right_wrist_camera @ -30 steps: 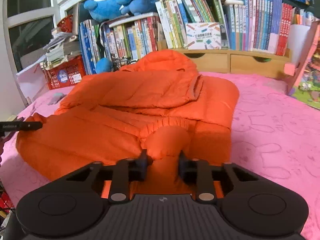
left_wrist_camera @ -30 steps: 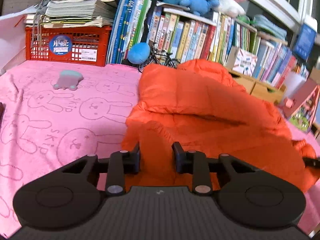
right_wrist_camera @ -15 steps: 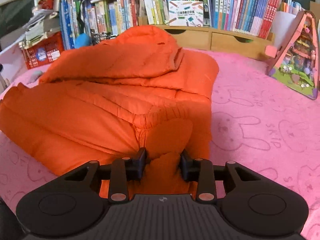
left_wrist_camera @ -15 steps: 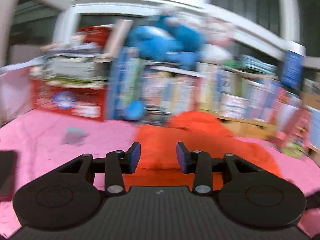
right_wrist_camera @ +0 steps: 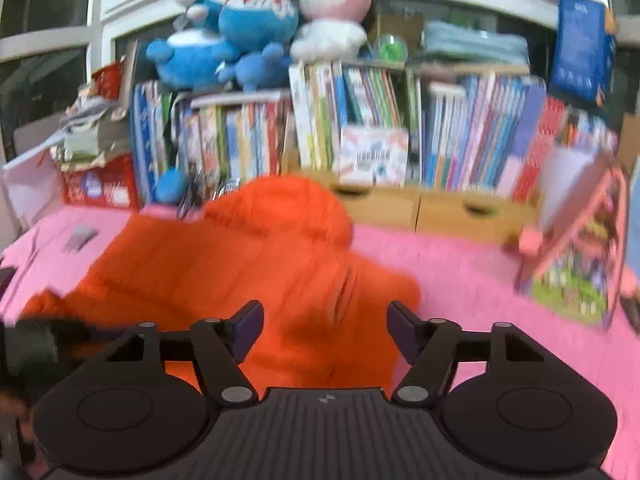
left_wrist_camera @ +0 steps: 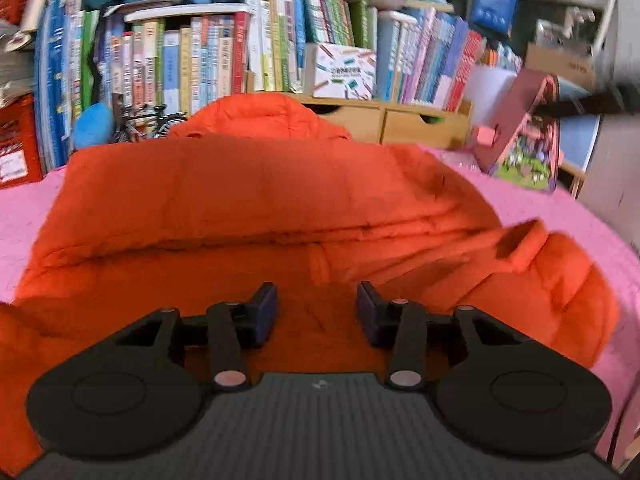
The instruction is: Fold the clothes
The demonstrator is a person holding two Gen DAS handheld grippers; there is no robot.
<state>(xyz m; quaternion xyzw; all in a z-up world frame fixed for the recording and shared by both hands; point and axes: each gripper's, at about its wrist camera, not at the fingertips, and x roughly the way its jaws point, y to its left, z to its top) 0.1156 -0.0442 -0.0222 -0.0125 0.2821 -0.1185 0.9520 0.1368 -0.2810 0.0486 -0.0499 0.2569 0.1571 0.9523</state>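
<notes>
An orange puffer jacket lies folded on the pink rabbit-print blanket, its hood toward the bookshelf. One cuff sticks up on the right side. My left gripper hovers over the jacket's near part; its jaws are opening and no fabric is pinched between them. The right wrist view is blurred. There the jacket lies below my right gripper, whose jaws are opening wide with nothing held. A dark blurred shape shows at that view's left edge.
Packed bookshelves and wooden drawers close off the far side, with plush toys on top. A red crate stands at the far left, a pink toy house at the right. A small grey object lies on the blanket.
Both grippers let go of the orange fabric they pinched and opened. The left one swung right across the jacket. The right one rose, so its view now tilts up toward the shelf.
</notes>
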